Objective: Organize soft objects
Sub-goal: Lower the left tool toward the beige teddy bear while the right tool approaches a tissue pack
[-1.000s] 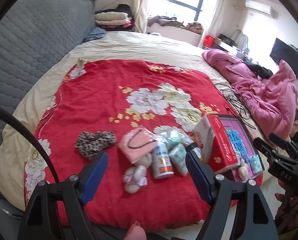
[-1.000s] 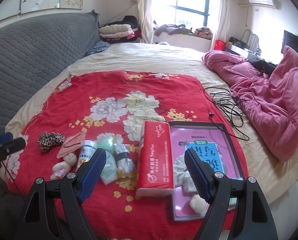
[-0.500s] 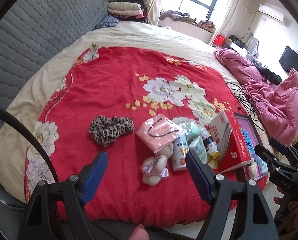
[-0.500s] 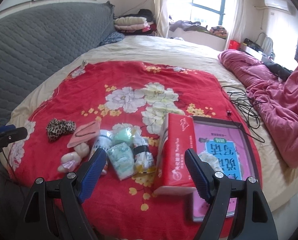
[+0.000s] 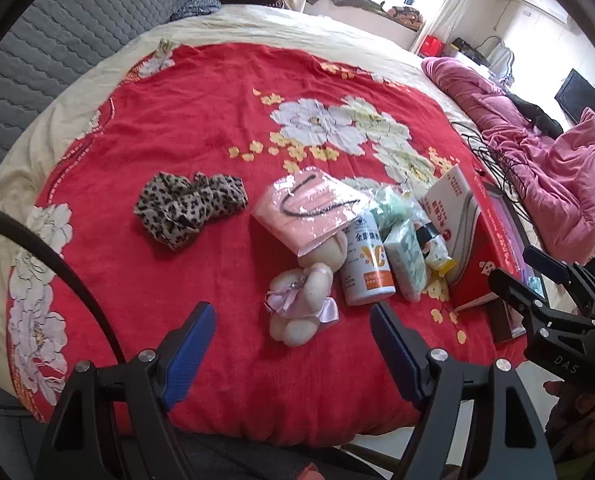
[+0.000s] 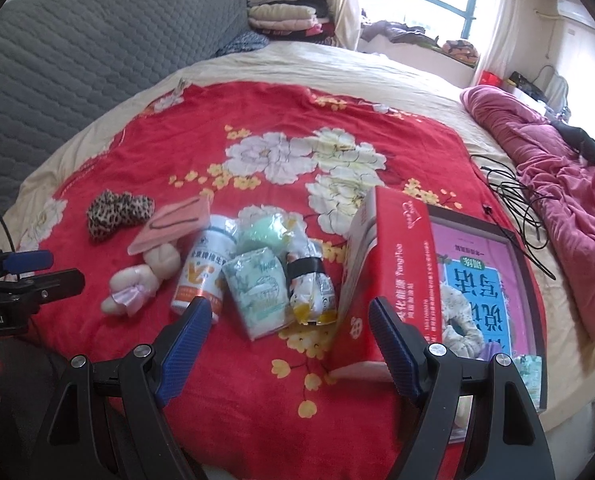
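Fingers of both grippers, left (image 5: 293, 322) and right (image 6: 291, 314), gape empty above the bed's (image 5: 201, 128) clutter, choosing something soft.

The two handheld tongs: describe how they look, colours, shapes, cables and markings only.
The left tongs have black angular plastic arms with silver bolts and two ribbed blue pads; a black cable arcs past them. The right tongs are built the same, black frame with ribbed blue pads. Seen from the side, the right tongs carry white "DAS" lettering, the left tongs white lettering ending "obot.AI".
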`<state>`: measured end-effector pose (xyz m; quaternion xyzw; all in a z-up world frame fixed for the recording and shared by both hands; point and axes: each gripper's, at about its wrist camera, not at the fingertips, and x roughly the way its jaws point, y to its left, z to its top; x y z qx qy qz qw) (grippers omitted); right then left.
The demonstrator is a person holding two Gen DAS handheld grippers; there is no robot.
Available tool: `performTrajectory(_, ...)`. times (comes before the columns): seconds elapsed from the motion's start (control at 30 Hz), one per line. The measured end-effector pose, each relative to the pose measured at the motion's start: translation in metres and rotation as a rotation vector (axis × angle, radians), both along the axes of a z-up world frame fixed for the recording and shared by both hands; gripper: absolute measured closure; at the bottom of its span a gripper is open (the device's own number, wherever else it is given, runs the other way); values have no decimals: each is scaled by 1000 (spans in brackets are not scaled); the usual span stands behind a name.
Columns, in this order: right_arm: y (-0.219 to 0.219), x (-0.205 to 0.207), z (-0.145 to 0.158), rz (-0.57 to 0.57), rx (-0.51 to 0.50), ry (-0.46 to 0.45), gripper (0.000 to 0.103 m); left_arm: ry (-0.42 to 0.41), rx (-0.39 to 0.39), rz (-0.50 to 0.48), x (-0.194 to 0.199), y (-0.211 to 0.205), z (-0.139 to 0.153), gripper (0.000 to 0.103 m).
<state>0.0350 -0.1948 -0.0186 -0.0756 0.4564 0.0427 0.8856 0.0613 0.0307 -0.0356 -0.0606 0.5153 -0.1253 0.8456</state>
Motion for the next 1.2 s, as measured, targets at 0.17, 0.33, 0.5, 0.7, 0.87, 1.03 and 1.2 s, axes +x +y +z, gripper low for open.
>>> performTrajectory(0.17,2,8,-11,16,-9,25,22,32,-3,-7,6,-2,-15,24)
performTrajectory(0.33,8,18,-23,58,-21,44,22,59,-7,-23,10,-7,-27,24)
performTrajectory(0.5,21,32,-43,159,-71,98,22,85,-6,-35,18,-12,-39,24)
performTrajectory(0.7,28,47,-73,222,-185,143,22,109,-11,-23,29,-12,-51,24)
performTrajectory(0.87,32,57,-88,243,-194,157,22,126,-3,-22,36,-12,-59,24)
performTrajectory(1.03,35,67,-96,261,-220,149,22,147,2,-20,42,-14,-67,24)
performTrajectory(1.2,35,77,-99,276,-228,135,22,165,6,-11,46,-13,-75,24)
